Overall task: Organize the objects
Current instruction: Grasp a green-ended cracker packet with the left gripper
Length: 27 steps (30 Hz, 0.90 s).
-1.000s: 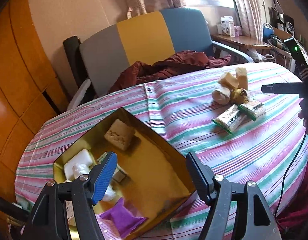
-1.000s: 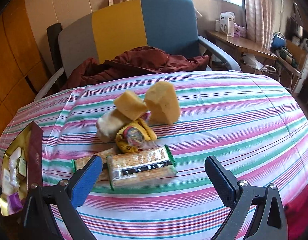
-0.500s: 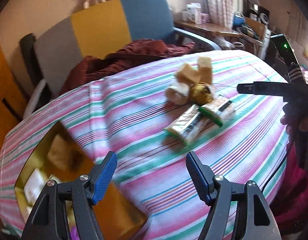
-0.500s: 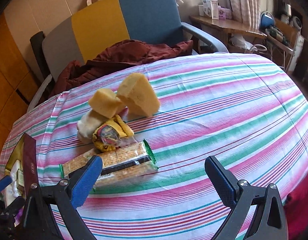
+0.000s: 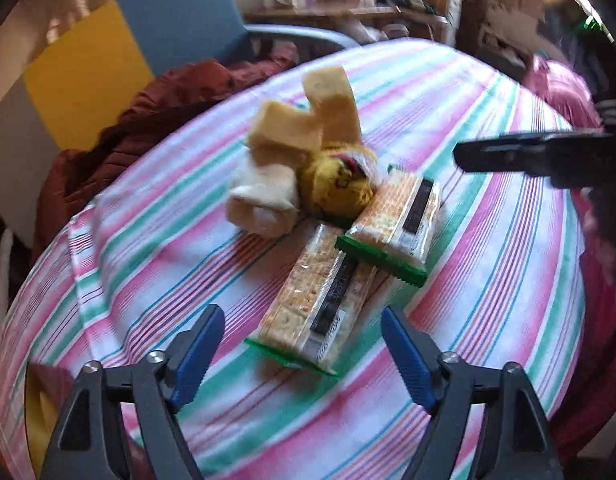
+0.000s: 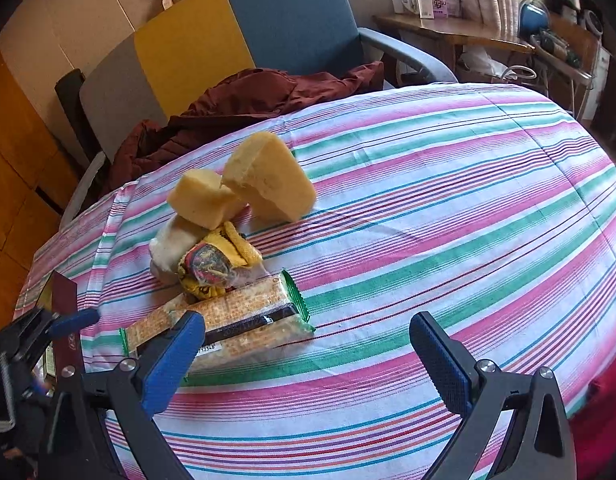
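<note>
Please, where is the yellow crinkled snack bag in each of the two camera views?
Left wrist view: the yellow snack bag is above the middle, under the pale cake blocks, just beyond the two cracker packets.
Right wrist view: the bag is left of the middle, behind the cracker packets.
Shared landmark: the striped tablecloth with the tricolour chair behind it.

- Two cracker packs with green ends: one (image 5: 316, 312) at 6 o'clock of the heap, one (image 5: 400, 224) at 4 o'clock, its end lying over the first.
- Two yellow sponge blocks: the smaller (image 6: 203, 198) on top of the heap, the larger (image 6: 271, 178) tilted at 1 o'clock.
- One white roll (image 6: 169, 246) at 9 o'clock.
- One yellow crinkled wrapper (image 6: 213, 262) in the middle.
- One box (image 6: 65, 320), only partly seen, at the desk's (image 6: 428, 208) 9 o'clock edge.
- One chair (image 6: 227, 40) at 12 o'clock, with one dark red garment (image 6: 247, 100).
</note>
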{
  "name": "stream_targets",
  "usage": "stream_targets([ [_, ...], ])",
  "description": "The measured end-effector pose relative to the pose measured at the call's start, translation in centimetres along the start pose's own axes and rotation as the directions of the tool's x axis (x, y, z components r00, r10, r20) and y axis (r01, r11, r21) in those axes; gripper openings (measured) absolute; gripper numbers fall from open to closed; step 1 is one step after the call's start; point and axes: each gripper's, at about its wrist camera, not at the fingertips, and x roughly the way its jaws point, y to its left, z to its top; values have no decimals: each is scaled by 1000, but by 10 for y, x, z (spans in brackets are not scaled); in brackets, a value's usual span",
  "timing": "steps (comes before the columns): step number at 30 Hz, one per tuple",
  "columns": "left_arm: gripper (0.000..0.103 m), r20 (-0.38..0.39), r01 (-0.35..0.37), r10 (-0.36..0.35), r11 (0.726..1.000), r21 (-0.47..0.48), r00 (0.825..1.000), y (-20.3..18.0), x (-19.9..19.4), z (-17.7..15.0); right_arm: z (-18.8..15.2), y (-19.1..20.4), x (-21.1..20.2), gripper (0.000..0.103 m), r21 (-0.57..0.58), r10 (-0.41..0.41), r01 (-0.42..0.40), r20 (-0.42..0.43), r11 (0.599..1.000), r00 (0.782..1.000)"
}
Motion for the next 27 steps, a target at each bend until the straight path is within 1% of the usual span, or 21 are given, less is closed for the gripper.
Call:
stream_targets([
  [2,82,-11,24,-23,999,30,1000,-1,8,5,0,-1,1,103,4,11,-11,-6,1000,1000],
  [3,82,-18,23,-22,999,44,1000,-2,14,7,0,-1,1,103,6,17,-17,-8,1000,1000],
  [7,81,-43,42,-40,998,46,998,1,30,15,-1,-2,4,103,17,34,-34,-18,999,999],
  [9,70,-75,60,-58,998,26,996,2,38,18,-1,-3,6,103,20,36,-36,-24,999,999],
  [10,58,-86,75,-73,997,13,994,3,41,18,-2,-3,7,103,20,37,-36,-27,999,999],
  [12,56,-103,72,-72,997,0,992,2,44,18,-3,-1,9,103,12,40,-40,-30,999,999],
  [13,53,-102,71,-72,997,-13,992,3,43,17,-3,-1,11,103,8,43,-43,-32,999,999],
  [15,51,-100,65,-67,998,-23,993,1,41,15,-4,1,14,103,-1,49,-49,-38,999,998],
  [16,47,-97,65,-68,997,-36,993,0,39,14,-5,2,16,103,-6,49,-50,-42,999,998],
  [18,47,-106,61,-70,995,-84,992,-1,36,8,-7,4,18,103,-15,52,-52,-43,999,998],
  [20,47,-117,39,-54,991,-132,992,-5,30,-1,-7,5,17,103,-22,55,-56,-39,998,998],
  [22,47,-119,35,-58,982,-188,991,-9,21,-14,-8,6,18,103,-23,55,-56,-39,998,998],
  [25,47,-97,7,-27,978,-207,995,-21,8,-34,-6,10,19,103,-18,59,-60,-43,998,997],
  [27,47,-82,7,-26,976,-219,996,-23,3,-47,0,17,22,103,-30,67,-68,-37,997,997],
])
